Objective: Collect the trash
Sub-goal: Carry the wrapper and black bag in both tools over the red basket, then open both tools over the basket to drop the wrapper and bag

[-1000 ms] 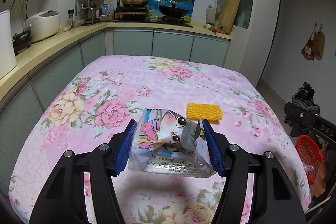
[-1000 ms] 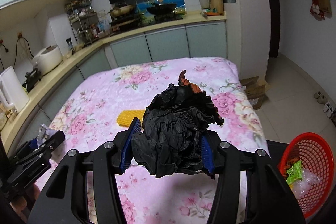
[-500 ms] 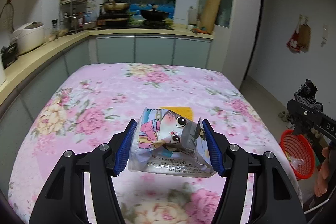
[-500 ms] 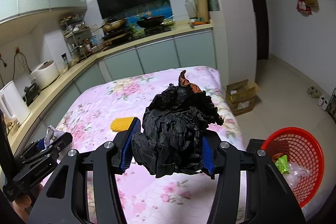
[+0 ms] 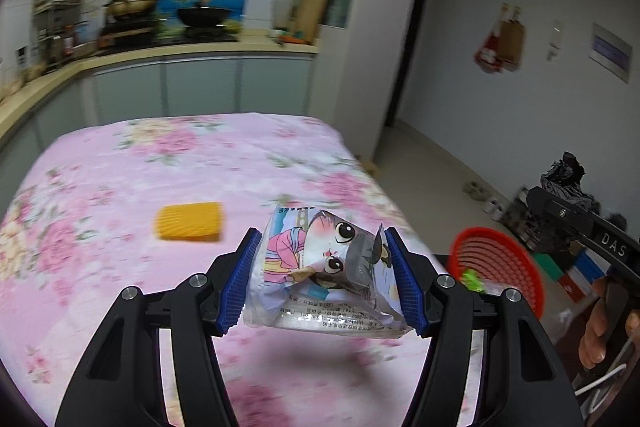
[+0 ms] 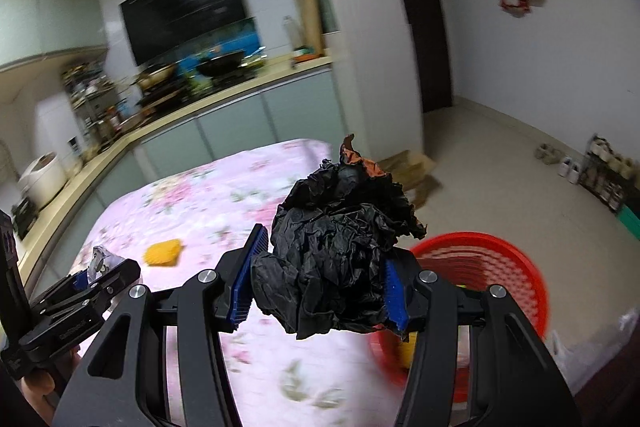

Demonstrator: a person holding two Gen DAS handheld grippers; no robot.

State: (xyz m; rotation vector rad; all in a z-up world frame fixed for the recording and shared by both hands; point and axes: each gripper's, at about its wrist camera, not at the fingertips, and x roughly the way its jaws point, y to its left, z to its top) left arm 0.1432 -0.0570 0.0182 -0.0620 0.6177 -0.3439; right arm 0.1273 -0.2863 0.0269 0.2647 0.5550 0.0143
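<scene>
My left gripper [image 5: 322, 279] is shut on a crumpled snack wrapper [image 5: 320, 267] printed with a cartoon cat, held above the right part of the floral-covered table [image 5: 160, 167]. My right gripper [image 6: 320, 279] is shut on a wad of crumpled black paper [image 6: 332, 247] with an orange scrap at its top. A red plastic basket [image 6: 480, 259] stands on the floor just right of the table, partly hidden behind the right gripper; it also shows as the basket [image 5: 504, 267] with some trash inside. A yellow sponge-like piece [image 5: 190, 221] lies on the table.
A kitchen counter [image 6: 200, 111] with a stove, pans and a rice cooker runs behind and left of the table. Cardboard boxes [image 6: 412, 167] sit on the floor by the wall, shoes and a rack [image 6: 600, 167] at the far right. A hand [image 5: 600, 327] holds the right gripper's handle.
Both grippers have swung to the right with their loads. The red basket has come closer and more central in both views; the yellow piece has slid to the left.
</scene>
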